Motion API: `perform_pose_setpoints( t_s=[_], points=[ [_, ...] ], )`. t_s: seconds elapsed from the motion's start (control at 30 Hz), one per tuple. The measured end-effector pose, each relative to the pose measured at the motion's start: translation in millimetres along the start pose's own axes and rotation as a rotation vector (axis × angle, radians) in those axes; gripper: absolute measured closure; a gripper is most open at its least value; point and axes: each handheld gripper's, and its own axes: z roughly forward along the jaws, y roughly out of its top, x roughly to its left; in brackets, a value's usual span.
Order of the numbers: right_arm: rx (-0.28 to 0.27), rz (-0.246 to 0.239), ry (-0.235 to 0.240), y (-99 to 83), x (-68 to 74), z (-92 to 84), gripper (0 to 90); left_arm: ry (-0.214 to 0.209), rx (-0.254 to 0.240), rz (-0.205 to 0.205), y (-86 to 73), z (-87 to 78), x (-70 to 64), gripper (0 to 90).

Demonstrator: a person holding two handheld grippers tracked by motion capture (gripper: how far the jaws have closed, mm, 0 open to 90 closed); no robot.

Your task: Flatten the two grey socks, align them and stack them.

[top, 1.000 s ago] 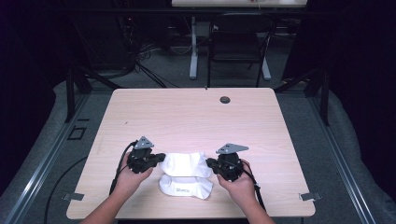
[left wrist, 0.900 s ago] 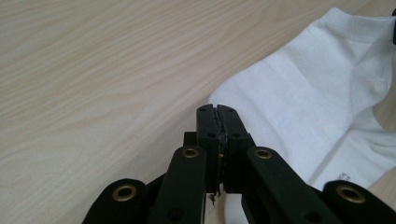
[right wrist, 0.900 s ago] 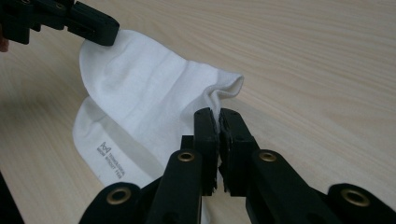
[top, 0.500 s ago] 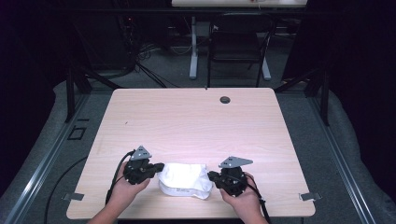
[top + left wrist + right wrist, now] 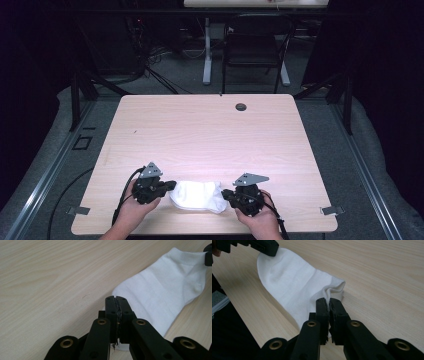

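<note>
Left claw, right claw pinch white sock on table.

1. High view looks forward and down over the whole tabletop from the near edge.
2. Both gripper views ride low and close, facing each other across one white sock.

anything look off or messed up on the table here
Nothing stands out. A white sock lies flat near the table's front edge, pinched at either end by the left gripper and right gripper. It is slightly rumpled at the right gripper's end, with no damage visible.
</note>
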Motion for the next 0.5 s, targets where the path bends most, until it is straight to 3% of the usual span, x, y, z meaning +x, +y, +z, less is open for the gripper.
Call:
perform_pose_setpoints(
  t_s=[0.17,0.5],
  points=[
    [0.001,0.009,0.002,-1.4,-0.4,1.2,86.1,0.009,0.016,0.014,-1.5,2.1,-1.1,88.6],
    [0.023,0.013,0.002,-3.8,-5.1,11.4,86.0,0.016,0.035,-0.004,-6.6,8.8,3.5,88.4]
  ],
)
